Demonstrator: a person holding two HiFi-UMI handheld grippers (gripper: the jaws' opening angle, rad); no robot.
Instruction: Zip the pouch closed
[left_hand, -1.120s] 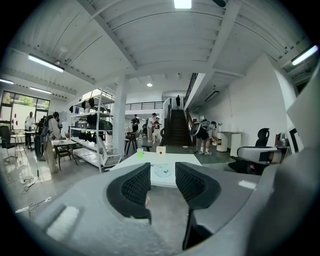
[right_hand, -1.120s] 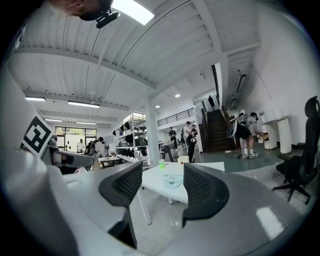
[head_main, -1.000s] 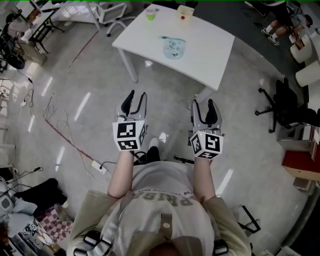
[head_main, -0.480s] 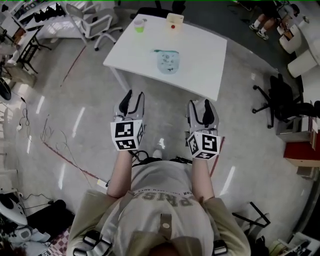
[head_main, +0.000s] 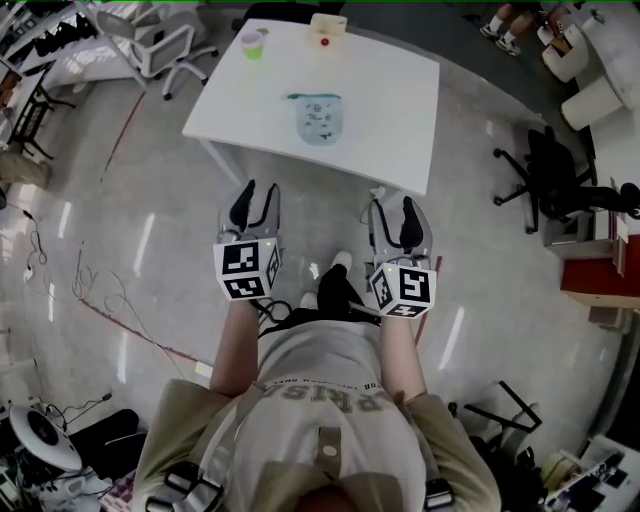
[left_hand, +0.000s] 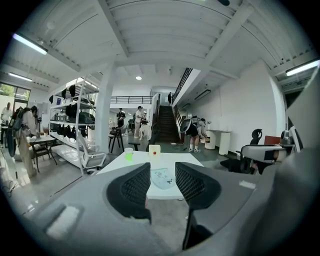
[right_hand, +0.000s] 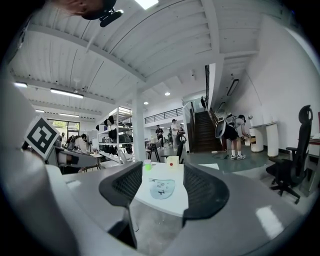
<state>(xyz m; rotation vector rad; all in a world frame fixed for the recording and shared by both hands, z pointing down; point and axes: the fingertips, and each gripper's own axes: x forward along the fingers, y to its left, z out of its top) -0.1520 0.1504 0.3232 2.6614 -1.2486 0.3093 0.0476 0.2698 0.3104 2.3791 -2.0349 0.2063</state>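
Head view: white table (head_main: 390, 110) in the upper middle of the frame on a glossy grey concrete floor, well ahead of the person. Pouch (head_main: 318, 118), pale blue, lies flat near the table's middle. Green cup (head_main: 252, 42) and a small box (head_main: 327, 30) with a red dot sit at the far edge, apart from the pouch. Black office chair (head_main: 548, 175) at right, white chair (head_main: 160, 40) at upper left, loose cables (head_main: 100, 290) on the floor at left. Gripper views show an open hall: staircase (left_hand: 166, 125), shelving (left_hand: 75, 125), people standing in the background. Left gripper (head_main: 257, 198) and right gripper (head_main: 393, 212) are held side by side at frame centre, short of the table. Both have jaws apart with nothing clamped; the pouch shows through each gap, far off on the tabletop. Versus 0.5 s ago: table, pouch and cup have slid left in the frame, the black chair has moved up, and the grippers sit about where they were with the same opening.
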